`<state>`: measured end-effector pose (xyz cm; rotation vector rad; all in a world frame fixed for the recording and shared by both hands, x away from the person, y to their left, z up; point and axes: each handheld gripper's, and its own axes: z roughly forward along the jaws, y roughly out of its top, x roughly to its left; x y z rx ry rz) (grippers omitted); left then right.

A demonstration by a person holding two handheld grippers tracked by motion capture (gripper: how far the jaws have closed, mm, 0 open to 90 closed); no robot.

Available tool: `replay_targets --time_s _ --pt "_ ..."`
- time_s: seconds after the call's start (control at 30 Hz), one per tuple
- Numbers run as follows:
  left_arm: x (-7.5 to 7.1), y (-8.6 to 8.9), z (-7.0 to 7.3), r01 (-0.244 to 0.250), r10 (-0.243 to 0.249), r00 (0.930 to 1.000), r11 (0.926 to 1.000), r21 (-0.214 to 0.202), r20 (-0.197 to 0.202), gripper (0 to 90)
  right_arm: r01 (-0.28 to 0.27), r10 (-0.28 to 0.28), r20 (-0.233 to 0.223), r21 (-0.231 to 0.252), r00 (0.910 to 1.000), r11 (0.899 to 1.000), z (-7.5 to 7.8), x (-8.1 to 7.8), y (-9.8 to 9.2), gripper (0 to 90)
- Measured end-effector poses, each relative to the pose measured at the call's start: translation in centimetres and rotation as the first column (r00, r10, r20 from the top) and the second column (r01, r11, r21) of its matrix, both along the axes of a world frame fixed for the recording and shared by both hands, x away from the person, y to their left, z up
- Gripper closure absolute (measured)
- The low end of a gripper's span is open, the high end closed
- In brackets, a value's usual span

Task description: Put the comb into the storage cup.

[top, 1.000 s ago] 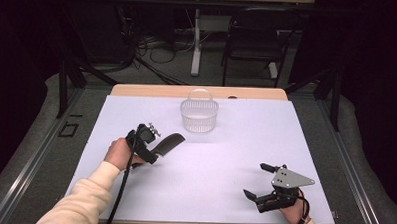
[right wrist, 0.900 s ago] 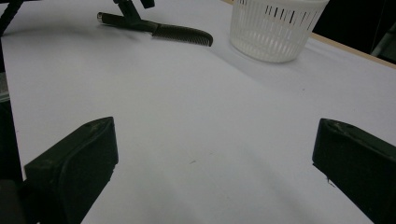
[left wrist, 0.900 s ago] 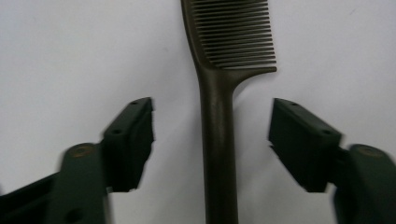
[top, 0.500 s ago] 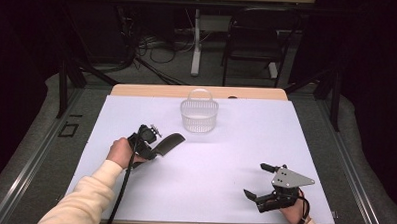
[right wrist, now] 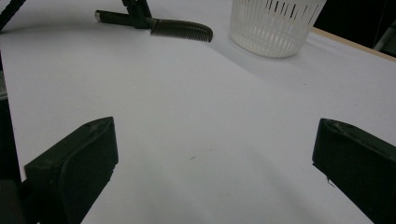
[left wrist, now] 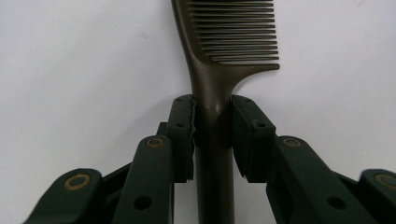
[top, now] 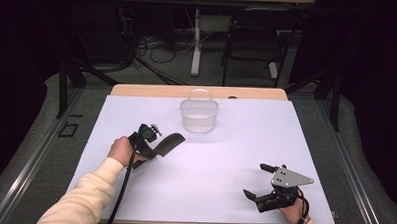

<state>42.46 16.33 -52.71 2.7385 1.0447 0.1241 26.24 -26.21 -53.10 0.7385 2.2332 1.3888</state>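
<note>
Comb (left wrist: 212, 88) handle between left gripper (left wrist: 213, 135) pads

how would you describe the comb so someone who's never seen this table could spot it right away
On the white table, look left of centre, in front of the white slotted basket near the far edge. The comb lies there, its handle clamped in the left gripper, whose jaws have just been closing. It is dark, flat and fine-toothed; the basket is pale and round.
</note>
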Motion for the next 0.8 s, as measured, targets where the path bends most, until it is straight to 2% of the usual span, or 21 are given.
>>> replay_targets --time_s 0.37,0.5,0.8 --pt "0.0 -0.1 0.1 -0.016 0.016 0.9998 0.9998 0.014 -0.007 72.2 -0.003 0.003 0.008 0.002 1.0 1.0 0.1 -0.2 0.0 0.0" --pt "-0.2 0.3 0.5 -0.02 0.02 0.9998 0.9998 -0.001 0.007 72.3 -0.001 0.001 0.007 0.003 1.0 1.0 0.1 -0.1 0.0 0.0" --pt "-0.8 1.2 1.5 -0.031 0.034 0.9986 0.9972 -0.068 0.04 72.3 0.004 -0.004 0.008 -0.004 1.0 1.0 0.0 -0.1 0.0 0.0"
